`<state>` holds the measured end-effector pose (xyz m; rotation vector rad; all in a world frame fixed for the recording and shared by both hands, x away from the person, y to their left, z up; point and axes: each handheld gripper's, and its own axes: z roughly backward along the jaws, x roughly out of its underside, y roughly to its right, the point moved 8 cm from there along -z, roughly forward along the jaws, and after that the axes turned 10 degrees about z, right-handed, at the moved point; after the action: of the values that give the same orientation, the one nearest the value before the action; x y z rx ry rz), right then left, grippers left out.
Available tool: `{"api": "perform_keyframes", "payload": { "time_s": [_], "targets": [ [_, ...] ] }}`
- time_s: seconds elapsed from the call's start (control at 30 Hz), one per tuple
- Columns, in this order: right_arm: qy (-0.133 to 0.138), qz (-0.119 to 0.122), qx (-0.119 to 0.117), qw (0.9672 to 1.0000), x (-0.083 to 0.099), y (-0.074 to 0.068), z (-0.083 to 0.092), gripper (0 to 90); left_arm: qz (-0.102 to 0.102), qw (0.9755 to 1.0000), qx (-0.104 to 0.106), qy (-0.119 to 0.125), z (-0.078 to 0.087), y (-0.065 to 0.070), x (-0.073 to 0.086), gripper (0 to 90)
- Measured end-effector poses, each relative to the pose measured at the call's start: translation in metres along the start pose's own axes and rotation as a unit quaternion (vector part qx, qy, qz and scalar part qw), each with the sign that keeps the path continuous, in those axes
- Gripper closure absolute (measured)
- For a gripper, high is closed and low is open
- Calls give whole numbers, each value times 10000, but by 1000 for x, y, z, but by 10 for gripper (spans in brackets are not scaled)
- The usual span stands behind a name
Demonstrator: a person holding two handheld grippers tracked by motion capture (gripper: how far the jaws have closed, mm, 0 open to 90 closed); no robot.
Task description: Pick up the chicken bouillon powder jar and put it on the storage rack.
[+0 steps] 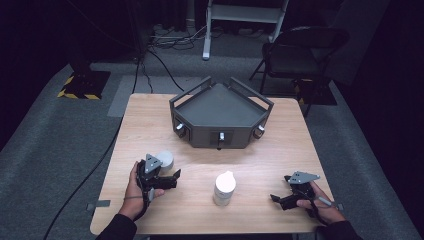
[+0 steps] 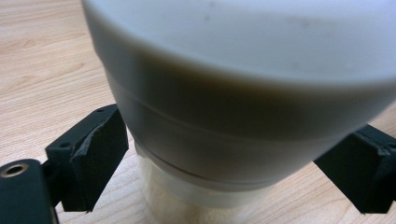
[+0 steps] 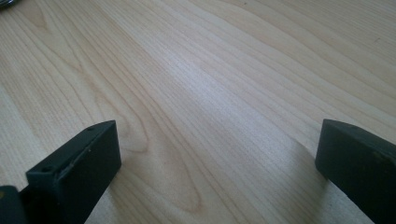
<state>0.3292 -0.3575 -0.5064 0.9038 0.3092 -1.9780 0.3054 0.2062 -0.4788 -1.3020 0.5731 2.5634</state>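
A short white round container [image 1: 165, 159] stands on the wooden table [image 1: 260, 160] at the front left. My left gripper [image 1: 168, 170] is right against it. In the left gripper view the container [image 2: 243, 93] looms large between the two black jaws, which touch its sides, so my left gripper [image 2: 224, 158] is shut on it. A white bottle [image 1: 224, 187] stands upright at the front centre, apart from both grippers. At the front right my right gripper [image 1: 281, 200] rests low and open. My right gripper [image 3: 217, 154] has only bare wood between its jaws.
A dark grey angular tray [image 1: 220, 131] with raised handles and front knobs sits at the middle back of the table. Beyond the table are a black chair [image 1: 300, 50], floor cables [image 1: 160, 65] and a white stand [image 1: 207, 35].
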Motion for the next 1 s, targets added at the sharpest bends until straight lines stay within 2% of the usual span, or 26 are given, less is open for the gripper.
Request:
{"api": "perform_keyframes", "payload": {
  "time_s": [0.07,0.27,0.73,0.8,0.9,1.0],
  "targets": [
    [2,4,-2,10000,0,0,0,0,66,10000,48,31,0,-1,0,166],
    [2,6,-3,10000,0,0,0,0,79,9998,17,164,4,-3,1,307],
    [2,14,-12,10000,0,1,0,0,-107,9999,-14,48,5,0,-4,322],
    [4,17,-14,10000,0,1,-1,0,-202,9998,9,-20,6,0,-7,325],
    [4,18,-14,10000,0,1,-1,0,-248,9997,14,39,9,2,-9,326],
    [4,18,-17,10000,0,1,-1,0,-174,9998,44,128,14,0,-12,327]
  ]
}}
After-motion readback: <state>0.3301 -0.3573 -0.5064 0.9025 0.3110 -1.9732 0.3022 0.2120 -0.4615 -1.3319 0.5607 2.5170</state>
